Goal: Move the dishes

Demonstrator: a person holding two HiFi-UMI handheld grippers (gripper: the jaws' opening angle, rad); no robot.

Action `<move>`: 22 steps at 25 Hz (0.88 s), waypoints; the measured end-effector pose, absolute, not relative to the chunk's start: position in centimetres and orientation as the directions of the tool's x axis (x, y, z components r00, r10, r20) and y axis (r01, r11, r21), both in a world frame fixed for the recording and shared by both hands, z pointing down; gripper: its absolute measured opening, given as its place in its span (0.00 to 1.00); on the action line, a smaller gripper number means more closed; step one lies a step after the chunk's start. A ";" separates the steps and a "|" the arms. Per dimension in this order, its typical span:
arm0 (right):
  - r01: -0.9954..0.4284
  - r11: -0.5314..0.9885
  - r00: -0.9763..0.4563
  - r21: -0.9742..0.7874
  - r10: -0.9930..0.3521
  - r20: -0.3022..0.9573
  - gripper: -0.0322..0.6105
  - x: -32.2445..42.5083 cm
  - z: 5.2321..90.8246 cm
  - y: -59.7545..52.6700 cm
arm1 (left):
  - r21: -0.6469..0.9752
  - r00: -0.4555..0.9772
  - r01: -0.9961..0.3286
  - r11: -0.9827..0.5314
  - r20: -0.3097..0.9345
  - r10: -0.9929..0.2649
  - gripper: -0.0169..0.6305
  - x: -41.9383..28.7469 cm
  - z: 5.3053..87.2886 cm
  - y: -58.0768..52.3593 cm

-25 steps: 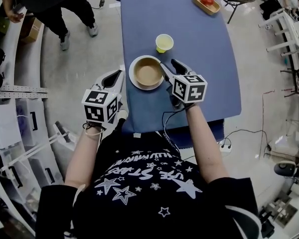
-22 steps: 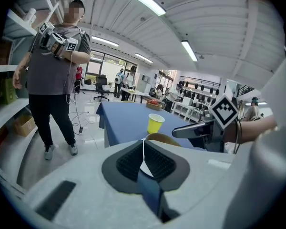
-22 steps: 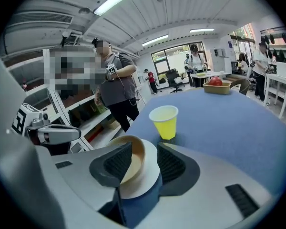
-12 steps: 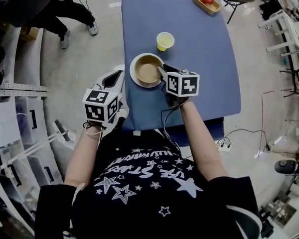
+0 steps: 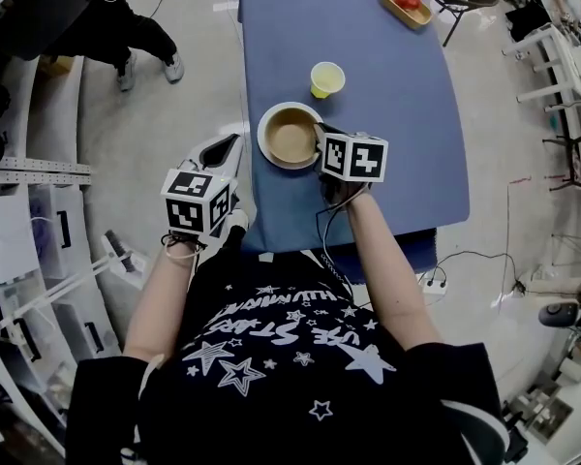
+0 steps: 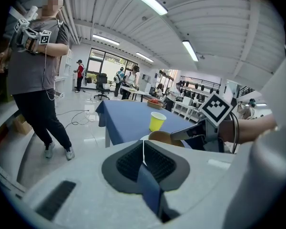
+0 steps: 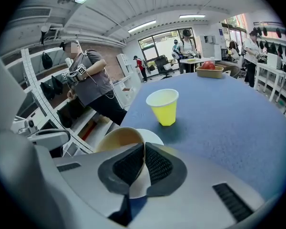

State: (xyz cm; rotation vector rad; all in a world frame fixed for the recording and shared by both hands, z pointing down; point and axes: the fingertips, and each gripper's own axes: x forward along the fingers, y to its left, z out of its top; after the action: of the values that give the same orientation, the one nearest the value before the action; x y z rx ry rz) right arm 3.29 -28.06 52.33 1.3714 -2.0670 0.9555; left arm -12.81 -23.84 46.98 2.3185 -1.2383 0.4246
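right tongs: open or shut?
Shut: right tongs pinch the rim of the tan round bowl on the white plate.

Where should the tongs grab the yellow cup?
Probably take the cup by its side wall, midway up, coming in level from the right over bare cloth. It stands upright, round and slim, so it can be squeezed from both sides. The bowl blocks the near side.
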 end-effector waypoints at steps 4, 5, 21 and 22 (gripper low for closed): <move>-0.919 0.230 -0.392 -0.319 -0.595 0.701 0.07 3.0 52.0 -28.0 | 0.268 0.547 -0.836 -0.478 0.473 -0.691 0.06 -13.3 47.0 -24.1; -0.919 0.222 -0.392 -0.326 -0.599 0.698 0.07 3.0 51.9 -28.0 | 0.270 0.548 -0.836 -0.478 0.472 -0.691 0.06 -13.5 47.1 -24.2; -0.907 0.055 -0.329 -0.418 -0.712 0.620 0.07 -0.2 49.9 -33.1 | 0.266 0.554 -0.831 -0.488 0.478 -0.682 0.06 -16.3 47.3 -27.3; -0.908 0.043 -0.318 -0.417 -0.720 0.617 0.07 -0.3 49.9 -33.6 | 0.267 0.555 -0.830 -0.490 0.480 -0.679 0.06 -16.5 47.4 -27.6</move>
State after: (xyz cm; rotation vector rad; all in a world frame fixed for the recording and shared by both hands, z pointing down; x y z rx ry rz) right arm -0.34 -33.64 49.87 1.6691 -2.0801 1.1380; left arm -16.53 -27.56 47.41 2.3232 -1.2171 0.4300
